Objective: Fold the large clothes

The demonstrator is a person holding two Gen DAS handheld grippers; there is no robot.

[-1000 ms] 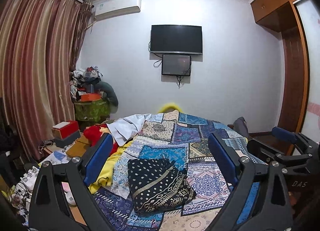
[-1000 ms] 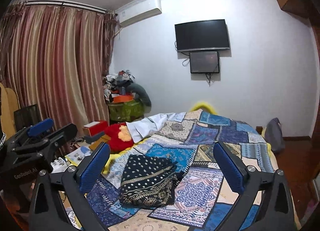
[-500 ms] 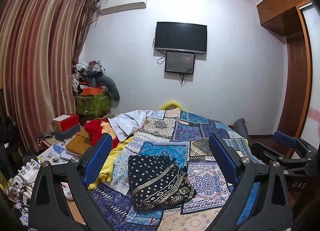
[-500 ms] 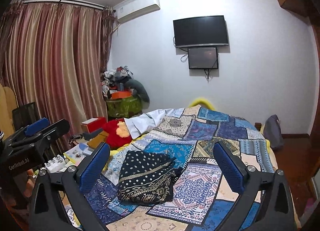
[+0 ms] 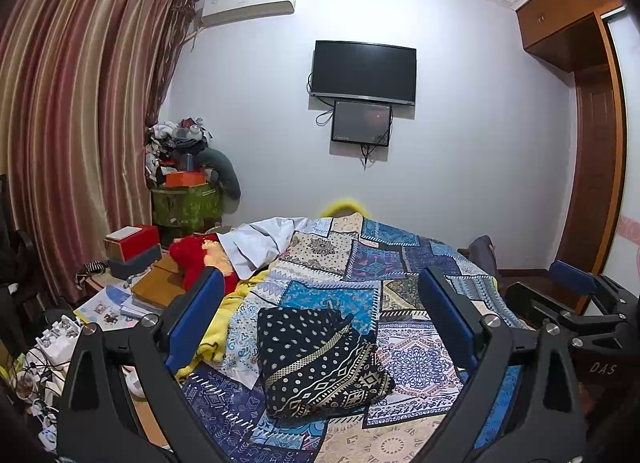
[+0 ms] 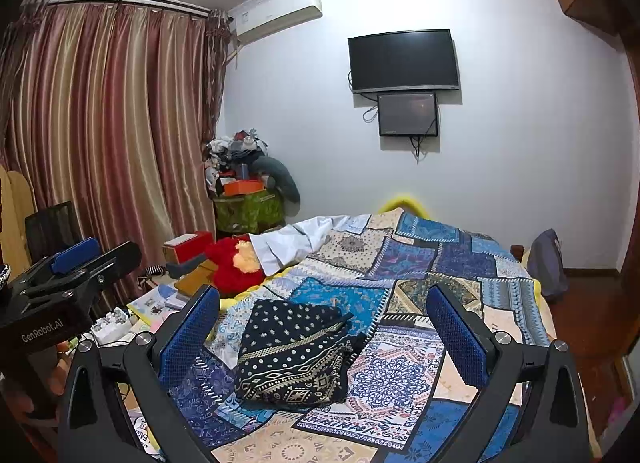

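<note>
A folded dark garment (image 5: 320, 359) with white dots and a patterned border lies on the patchwork bedspread (image 5: 404, 263); it also shows in the right wrist view (image 6: 292, 355). My left gripper (image 5: 320, 323) is open and empty, held above and short of the garment. My right gripper (image 6: 322, 327) is open and empty, also held back from the garment. The right gripper appears at the right edge of the left wrist view (image 5: 576, 303), and the left gripper at the left edge of the right wrist view (image 6: 68, 275).
A white cloth (image 5: 260, 243) and a red plush toy (image 5: 192, 259) lie at the bed's far left. Boxes (image 5: 132, 247), papers and cables crowd the floor on the left. Curtains (image 5: 72, 135), a wall TV (image 5: 362, 71) and a wardrobe (image 5: 592, 143) surround the bed.
Both grippers have drifted slightly, shifting the views a little leftward and back; the garment stays put on the bed. Both grippers remain open.
</note>
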